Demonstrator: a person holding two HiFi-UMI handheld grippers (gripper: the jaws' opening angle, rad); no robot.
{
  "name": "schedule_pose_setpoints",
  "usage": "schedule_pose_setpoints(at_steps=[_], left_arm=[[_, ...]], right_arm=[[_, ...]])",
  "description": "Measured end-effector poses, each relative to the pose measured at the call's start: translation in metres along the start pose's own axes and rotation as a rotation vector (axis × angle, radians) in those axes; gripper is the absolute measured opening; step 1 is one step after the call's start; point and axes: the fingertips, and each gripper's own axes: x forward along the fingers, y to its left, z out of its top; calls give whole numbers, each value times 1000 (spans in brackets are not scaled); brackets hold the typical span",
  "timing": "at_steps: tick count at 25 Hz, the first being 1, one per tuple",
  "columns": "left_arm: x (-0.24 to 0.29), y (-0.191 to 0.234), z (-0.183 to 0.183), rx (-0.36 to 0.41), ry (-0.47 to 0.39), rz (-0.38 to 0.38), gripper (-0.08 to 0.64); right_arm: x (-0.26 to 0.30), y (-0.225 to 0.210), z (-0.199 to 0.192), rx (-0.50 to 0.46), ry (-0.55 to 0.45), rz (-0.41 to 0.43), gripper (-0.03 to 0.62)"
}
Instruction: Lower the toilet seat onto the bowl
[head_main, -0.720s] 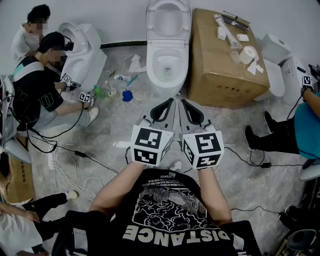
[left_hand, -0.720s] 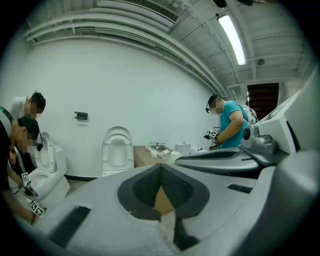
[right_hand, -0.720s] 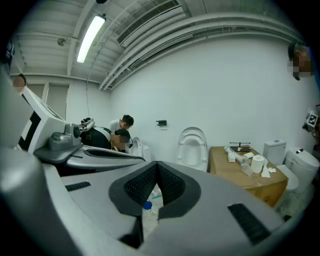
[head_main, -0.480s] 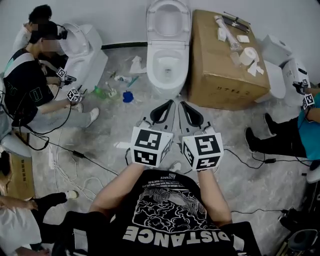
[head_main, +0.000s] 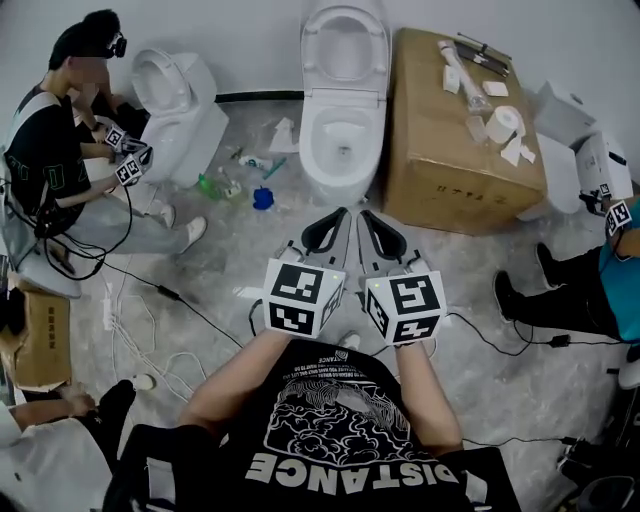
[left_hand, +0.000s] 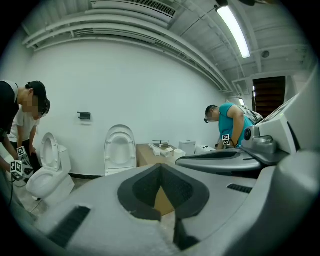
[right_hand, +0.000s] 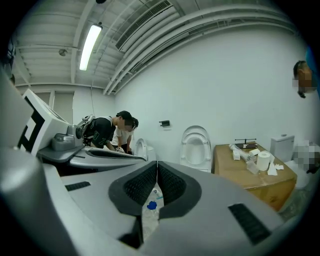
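A white toilet (head_main: 341, 130) stands against the far wall, its seat (head_main: 346, 42) raised upright over the open bowl. Both grippers hover side by side over the floor, short of the bowl and touching nothing. My left gripper (head_main: 337, 216) is shut and holds nothing; my right gripper (head_main: 367, 217) is likewise shut and empty. In the left gripper view the upright seat (left_hand: 120, 147) shows far ahead beyond the closed jaw tips (left_hand: 160, 168). The right gripper view has the same seat (right_hand: 196, 144) ahead, right of its closed tips (right_hand: 157, 166).
A big cardboard box (head_main: 440, 150) with a paper roll (head_main: 505, 122) and small parts stands right of the toilet. A second toilet (head_main: 178, 95) with a person (head_main: 60, 160) is at the left. Cables (head_main: 150, 300), a blue scrap (head_main: 263, 197) and litter lie on the floor. Another person's legs (head_main: 570, 285) are at the right.
The head view has tipped up a little, so the toilet sits lower in frame. The person at the left has shifted toward the second toilet. Both grippers stay shut and in place.
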Motion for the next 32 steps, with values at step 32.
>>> schedule_pose_setpoints(at_steps=[32], left_arm=[[154, 192, 40, -75, 20, -168, 11]], right_arm=[[234, -46, 45, 9, 86, -146, 18]])
